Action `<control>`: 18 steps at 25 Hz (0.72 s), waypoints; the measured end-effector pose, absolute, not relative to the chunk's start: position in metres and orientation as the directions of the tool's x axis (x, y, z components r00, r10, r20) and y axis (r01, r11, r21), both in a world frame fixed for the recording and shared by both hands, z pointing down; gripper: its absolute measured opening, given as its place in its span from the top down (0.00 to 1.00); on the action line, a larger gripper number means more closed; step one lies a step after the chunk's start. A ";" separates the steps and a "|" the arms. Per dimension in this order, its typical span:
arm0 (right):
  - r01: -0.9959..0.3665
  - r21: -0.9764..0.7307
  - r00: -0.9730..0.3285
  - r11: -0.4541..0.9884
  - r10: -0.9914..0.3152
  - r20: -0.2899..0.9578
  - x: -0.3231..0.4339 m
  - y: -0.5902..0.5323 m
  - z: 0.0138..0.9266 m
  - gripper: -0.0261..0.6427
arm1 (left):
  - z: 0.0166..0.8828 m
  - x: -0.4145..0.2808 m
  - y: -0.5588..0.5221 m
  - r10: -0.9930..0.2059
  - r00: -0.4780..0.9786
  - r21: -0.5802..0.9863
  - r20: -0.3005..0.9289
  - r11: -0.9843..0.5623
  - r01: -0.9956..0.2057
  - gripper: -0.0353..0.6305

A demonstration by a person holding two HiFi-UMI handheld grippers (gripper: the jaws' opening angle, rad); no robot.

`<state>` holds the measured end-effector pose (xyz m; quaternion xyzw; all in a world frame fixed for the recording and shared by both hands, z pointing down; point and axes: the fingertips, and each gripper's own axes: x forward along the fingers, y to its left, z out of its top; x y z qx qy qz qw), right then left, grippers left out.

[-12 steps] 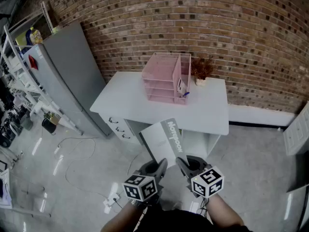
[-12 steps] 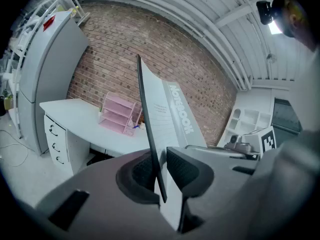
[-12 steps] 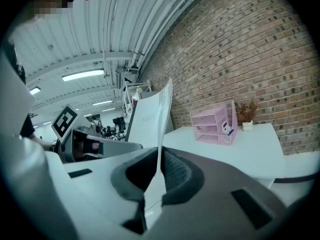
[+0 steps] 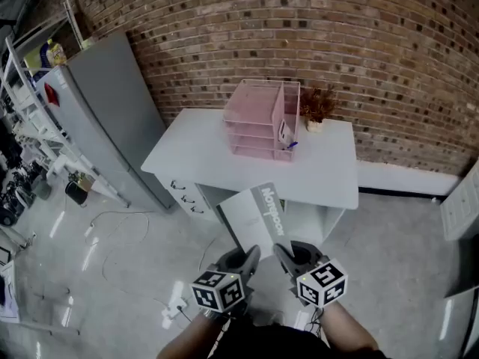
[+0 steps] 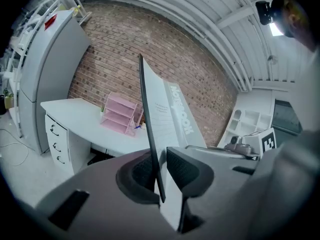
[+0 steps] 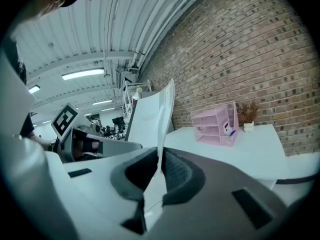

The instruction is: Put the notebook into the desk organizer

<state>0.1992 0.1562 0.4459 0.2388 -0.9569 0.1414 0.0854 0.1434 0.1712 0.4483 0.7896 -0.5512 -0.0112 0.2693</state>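
The left gripper (image 4: 243, 259) and right gripper (image 4: 287, 257) each pinch the near edge of the notebook (image 4: 258, 219), well apart from the pink desk organizer (image 4: 260, 120) on the tabletop (image 4: 196, 155)

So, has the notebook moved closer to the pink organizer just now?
No. The notebook still crosses the front edge of the white desk as before, short of the pink organizer.

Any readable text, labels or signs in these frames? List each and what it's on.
"Notebook": large print along the cover of the notebook.
Fine printed lines on the same cover: too small to read.
Label on the yellow bottle on the shelf: too small to read.
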 end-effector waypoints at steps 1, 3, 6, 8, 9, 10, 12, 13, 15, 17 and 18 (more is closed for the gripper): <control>-0.480 -0.234 -0.872 0.845 -0.431 0.233 0.197 0.156 0.447 0.92 | 0.449 0.141 0.171 -0.876 0.392 0.440 0.280 -0.245 -0.864 0.88; -0.477 -0.241 -0.873 0.845 -0.426 0.236 0.191 0.154 0.448 0.92 | 0.450 0.136 0.170 -0.876 0.391 0.444 0.282 -0.242 -0.863 0.88; -0.473 -0.250 -0.875 0.845 -0.418 0.244 0.181 0.151 0.451 0.92 | 0.453 0.126 0.168 -0.876 0.388 0.451 0.286 -0.235 -0.861 0.88; -0.472 -0.255 -0.875 0.844 -0.413 0.252 0.173 0.149 0.453 0.92 | 0.456 0.118 0.166 -0.876 0.387 0.457 0.289 -0.229 -0.860 0.88; -0.471 -0.257 -0.875 0.844 -0.411 0.256 0.168 0.148 0.454 0.92 | 0.458 0.113 0.164 -0.875 0.386 0.459 0.291 -0.226 -0.859 0.88; -0.471 -0.260 -0.875 0.843 -0.408 0.260 0.163 0.146 0.456 0.92 | 0.459 0.107 0.163 -0.875 0.386 0.463 0.293 -0.224 -0.858 0.88; -0.471 -0.265 -0.874 0.841 -0.404 0.269 0.152 0.142 0.459 0.92 | 0.463 0.097 0.159 -0.873 0.387 0.472 0.298 -0.218 -0.854 0.88; -0.472 -0.268 -0.873 0.840 -0.403 0.274 0.147 0.139 0.461 0.92 | 0.465 0.091 0.156 -0.872 0.387 0.477 0.300 -0.215 -0.852 0.88; -0.473 -0.271 -0.871 0.838 -0.399 0.286 0.136 0.133 0.464 0.92 | 0.469 0.080 0.151 -0.869 0.390 0.486 0.304 -0.211 -0.848 0.88; -0.474 -0.273 -0.869 0.837 -0.396 0.296 0.124 0.126 0.466 0.92 | 0.471 0.068 0.144 -0.867 0.393 0.494 0.305 -0.209 -0.844 0.88; -0.475 -0.274 -0.869 0.836 -0.396 0.299 0.117 0.123 0.466 0.92 | 0.472 0.062 0.140 -0.866 0.395 0.497 0.305 -0.209 -0.842 0.88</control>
